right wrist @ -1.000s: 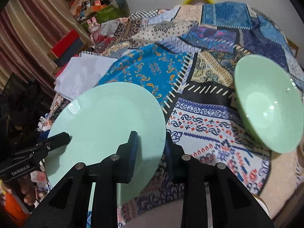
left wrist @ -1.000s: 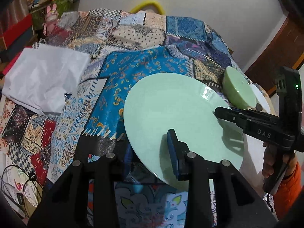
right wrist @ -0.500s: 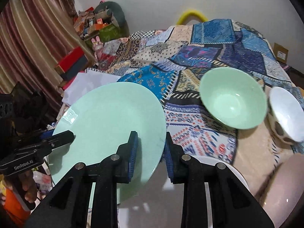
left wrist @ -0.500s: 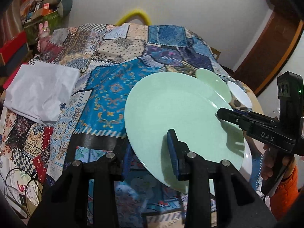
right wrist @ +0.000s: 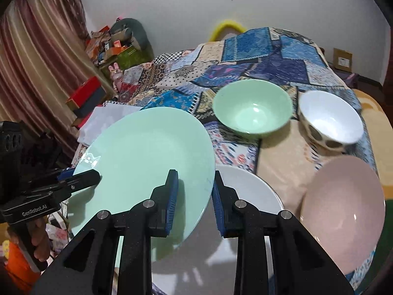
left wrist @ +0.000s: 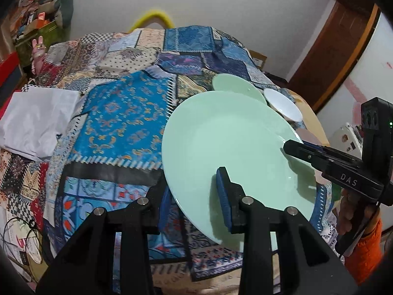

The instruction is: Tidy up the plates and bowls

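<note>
My left gripper and right gripper jaws both pinch the green plate by opposite rims. It hangs tilted above a white plate, face toward twelve o'clock; being round, it seems to have no long axis.

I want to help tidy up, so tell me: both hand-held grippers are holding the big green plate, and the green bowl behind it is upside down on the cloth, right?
Not quite. The green bowl sits right way up, its open hollow showing in the right wrist view. The rest holds: the left hand-held gripper and the right hand-held gripper both grip the big green plate, one on each side.
</note>
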`<state>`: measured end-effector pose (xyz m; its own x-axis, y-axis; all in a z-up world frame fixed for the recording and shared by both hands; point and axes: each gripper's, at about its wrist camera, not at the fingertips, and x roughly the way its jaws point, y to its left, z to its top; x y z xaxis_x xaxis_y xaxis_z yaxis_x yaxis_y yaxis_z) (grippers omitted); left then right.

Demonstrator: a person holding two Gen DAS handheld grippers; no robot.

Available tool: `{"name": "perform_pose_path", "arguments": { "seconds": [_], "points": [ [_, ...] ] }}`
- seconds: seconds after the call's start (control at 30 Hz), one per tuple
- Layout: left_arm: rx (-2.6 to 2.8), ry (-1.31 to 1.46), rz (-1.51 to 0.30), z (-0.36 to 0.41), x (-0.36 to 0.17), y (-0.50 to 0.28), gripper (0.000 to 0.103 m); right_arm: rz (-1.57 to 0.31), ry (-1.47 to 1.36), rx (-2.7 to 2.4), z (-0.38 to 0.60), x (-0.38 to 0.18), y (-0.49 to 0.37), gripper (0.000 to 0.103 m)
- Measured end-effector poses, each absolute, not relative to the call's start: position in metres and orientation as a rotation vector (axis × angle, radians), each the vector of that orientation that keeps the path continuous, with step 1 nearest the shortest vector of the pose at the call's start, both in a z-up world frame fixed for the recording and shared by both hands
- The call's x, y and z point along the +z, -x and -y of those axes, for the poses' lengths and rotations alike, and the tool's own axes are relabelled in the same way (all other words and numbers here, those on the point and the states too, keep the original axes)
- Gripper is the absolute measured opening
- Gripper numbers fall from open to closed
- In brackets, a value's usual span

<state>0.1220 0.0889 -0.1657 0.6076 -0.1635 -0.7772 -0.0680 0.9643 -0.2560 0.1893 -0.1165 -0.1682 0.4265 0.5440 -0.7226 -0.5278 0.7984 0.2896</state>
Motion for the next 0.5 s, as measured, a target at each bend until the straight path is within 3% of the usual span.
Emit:
{"name": "perform_pose_path", "arguments": {
  "seconds": [0.5],
  "points": [
    [-0.109,0.241,-1.014,-0.045,-0.199,-0.132,0.034,-0.965,-0.087,0.607,0.167,-0.199,-0.174,0.025]
  ]
}}
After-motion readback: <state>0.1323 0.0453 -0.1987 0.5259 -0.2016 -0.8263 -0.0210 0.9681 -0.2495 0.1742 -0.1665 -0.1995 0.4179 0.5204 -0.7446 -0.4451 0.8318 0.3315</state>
